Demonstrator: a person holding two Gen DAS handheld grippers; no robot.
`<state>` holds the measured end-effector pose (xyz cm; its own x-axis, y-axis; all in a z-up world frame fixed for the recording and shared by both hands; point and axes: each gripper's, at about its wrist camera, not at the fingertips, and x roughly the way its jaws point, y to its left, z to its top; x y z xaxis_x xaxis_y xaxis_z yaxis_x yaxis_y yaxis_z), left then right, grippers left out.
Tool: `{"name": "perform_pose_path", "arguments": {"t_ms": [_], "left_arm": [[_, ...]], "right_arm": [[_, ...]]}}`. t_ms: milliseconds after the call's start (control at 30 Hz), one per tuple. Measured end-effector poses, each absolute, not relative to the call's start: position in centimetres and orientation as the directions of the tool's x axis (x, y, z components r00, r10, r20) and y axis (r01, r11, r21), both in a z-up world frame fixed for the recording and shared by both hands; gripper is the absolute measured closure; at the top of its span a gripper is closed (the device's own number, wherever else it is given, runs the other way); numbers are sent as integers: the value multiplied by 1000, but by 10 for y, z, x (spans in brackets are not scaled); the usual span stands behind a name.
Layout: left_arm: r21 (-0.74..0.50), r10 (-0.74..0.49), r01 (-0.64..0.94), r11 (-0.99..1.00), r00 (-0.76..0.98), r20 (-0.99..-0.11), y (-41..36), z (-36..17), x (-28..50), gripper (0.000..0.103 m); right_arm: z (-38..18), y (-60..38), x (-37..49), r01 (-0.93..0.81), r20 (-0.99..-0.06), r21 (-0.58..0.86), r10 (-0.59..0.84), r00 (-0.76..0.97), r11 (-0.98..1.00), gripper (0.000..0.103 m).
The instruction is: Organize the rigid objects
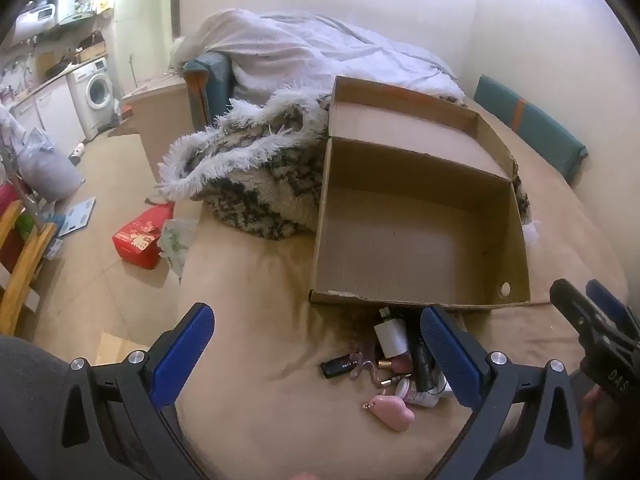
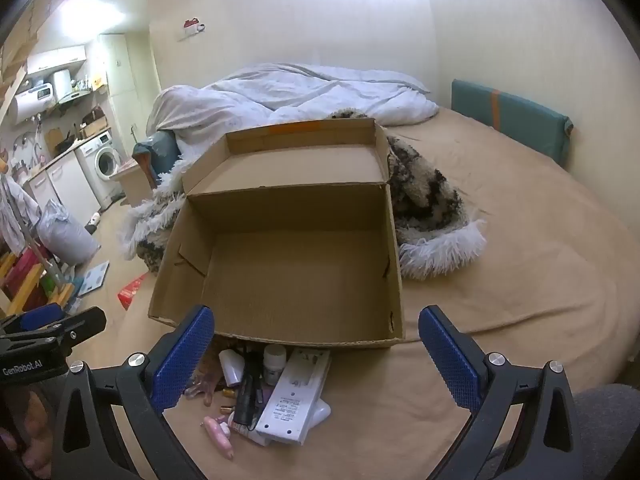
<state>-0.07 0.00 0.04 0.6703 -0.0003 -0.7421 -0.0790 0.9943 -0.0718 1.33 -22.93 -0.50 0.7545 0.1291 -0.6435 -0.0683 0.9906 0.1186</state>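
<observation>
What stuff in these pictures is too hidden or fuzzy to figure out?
- Left wrist view: the left gripper finger covers part of the pile of small things, so some cannot be named.
- Right wrist view: the white power strip lies over other items; its label is too small to read.
- Both views: the cardboard box near wall hides whatever sits right against it.
- Left wrist view: the right gripper is cut off by the edge.

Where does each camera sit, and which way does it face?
Left wrist: on the left tongs, aimed down at the cardboard box and small clutter; right tongs at the edge.
Right wrist: on the right tongs, facing the box; left tongs at the left.
Both share box, clutter, bed.
</observation>
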Motion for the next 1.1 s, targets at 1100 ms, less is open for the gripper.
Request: {"name": "perform_pose_path", "arguments": {"t_ms": [1100], "left_arm": [[-76,-5,-80,994,656,-755,-1,-5,2,0]], "right_arm": [[-10,-236,16,-55,-664,147,140,735,988,0]]}}
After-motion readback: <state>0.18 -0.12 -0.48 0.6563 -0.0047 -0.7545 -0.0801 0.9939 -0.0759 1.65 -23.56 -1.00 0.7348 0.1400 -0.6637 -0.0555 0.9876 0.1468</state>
